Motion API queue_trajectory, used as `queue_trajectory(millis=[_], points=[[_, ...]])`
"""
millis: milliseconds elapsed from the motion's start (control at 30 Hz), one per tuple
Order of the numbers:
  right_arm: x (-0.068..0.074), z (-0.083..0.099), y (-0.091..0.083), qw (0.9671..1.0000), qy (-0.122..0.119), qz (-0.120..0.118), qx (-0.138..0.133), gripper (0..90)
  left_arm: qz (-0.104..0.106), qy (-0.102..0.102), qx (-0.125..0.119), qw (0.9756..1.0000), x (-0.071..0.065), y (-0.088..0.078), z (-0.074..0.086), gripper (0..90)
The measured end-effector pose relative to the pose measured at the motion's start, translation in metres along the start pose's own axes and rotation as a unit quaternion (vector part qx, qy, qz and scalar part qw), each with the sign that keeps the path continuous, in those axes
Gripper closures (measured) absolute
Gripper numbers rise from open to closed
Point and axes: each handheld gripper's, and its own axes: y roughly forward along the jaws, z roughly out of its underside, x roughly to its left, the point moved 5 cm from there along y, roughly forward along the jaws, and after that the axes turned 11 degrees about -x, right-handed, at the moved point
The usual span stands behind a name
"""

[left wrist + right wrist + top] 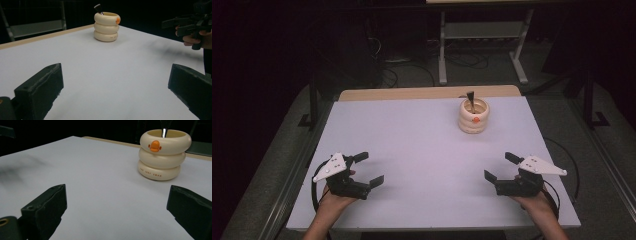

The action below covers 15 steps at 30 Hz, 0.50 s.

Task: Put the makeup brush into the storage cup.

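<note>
Nothing looks begun: the cream ringed pot (473, 116), a dark-handled tool (470, 96) standing inside, sits untouched on the bench (412, 145), both hand-held grippers, left (366, 169) and right (502, 167), released and well short of the pot.

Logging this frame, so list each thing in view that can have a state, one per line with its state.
cream ringed cup: upright on the table, untouched, apart from both grippers.
dark-handled tool: standing in the cup, top end sticking out.
left gripper: open, holding nothing.
right gripper: open, holding nothing.
</note>
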Motion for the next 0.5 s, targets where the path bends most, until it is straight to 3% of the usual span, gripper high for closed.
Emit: queue_trajectory(millis=[500], points=[[-0.0016,-0.0002,-0.0019,1.0,-0.005,0.002,0.002,2.4,0.005,0.0,0.01,0.9999,-0.0008,0.0009,0.0042,0.0]])
